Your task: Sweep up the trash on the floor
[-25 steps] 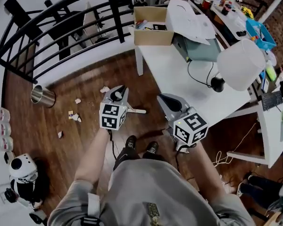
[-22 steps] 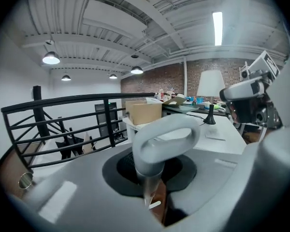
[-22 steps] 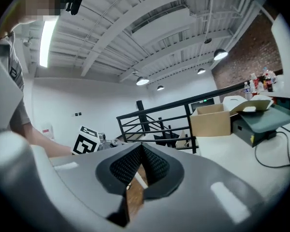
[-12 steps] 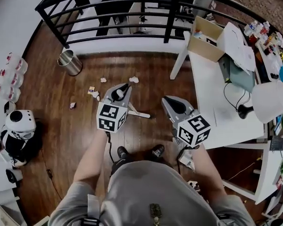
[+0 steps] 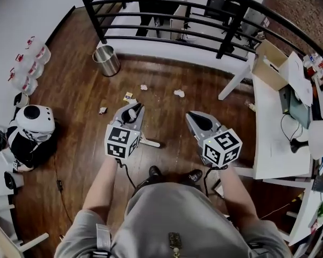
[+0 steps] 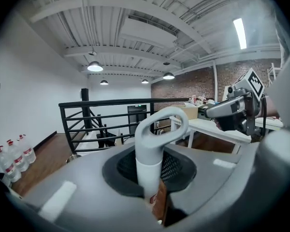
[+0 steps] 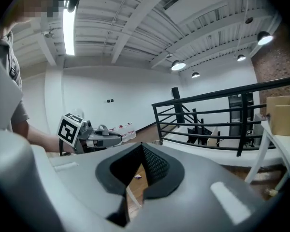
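My left gripper point(image 5: 132, 109) has its jaws clamped on a white handle point(image 6: 150, 175) just under its grey loop. The shaft goes down toward my shoes, and I cannot see the sweeping end in any view. My right gripper point(image 5: 197, 119) holds nothing: its jaws stand a little apart, and through the gap I see only floor point(image 5: 167, 112). The trash lies on the floor in front of me: 1 crumpled paper point(image 5: 178, 93), a second paper ball point(image 5: 144, 87), a yellow wrapper point(image 5: 128, 96) and a small scrap point(image 5: 102, 110), all well apart from the metal bin point(image 5: 106, 61). I judge the main risk to be the grip. With only 1 gripper high on a smooth round shaft, the handle can turn or slide between the pads when the low end drags on the wood. The papers are light, so a fast stroke may throw them under the railing point(image 6: 111, 102) or under the desk point(image 5: 269, 138) instead of gathering them. Since the low end is hidden, I can also hit my own feet with it.
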`<state>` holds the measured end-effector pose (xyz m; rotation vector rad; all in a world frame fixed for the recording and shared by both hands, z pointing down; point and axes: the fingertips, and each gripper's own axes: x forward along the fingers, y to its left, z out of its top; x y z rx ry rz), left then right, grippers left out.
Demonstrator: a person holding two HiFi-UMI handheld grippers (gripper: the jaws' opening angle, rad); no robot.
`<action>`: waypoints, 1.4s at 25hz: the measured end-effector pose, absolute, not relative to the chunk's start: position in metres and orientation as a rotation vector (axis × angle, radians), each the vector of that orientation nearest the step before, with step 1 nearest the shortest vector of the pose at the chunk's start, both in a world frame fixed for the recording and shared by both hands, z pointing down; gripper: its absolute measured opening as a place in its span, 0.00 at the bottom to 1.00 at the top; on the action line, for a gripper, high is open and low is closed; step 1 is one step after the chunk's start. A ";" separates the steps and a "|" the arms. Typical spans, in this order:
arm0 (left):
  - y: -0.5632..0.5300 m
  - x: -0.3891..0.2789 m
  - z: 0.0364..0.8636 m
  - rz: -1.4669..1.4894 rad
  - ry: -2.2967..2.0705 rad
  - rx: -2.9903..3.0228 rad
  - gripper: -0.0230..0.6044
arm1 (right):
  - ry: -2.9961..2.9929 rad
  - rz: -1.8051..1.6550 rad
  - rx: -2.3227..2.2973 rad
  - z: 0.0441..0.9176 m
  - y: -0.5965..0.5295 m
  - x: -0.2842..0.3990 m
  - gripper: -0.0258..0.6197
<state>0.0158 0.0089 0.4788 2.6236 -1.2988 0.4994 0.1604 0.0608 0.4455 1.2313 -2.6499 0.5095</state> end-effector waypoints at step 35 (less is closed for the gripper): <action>-0.146 -0.354 0.503 0.575 -1.613 2.341 0.10 | -2.689 0.548 0.709 0.521 -0.147 -0.174 0.04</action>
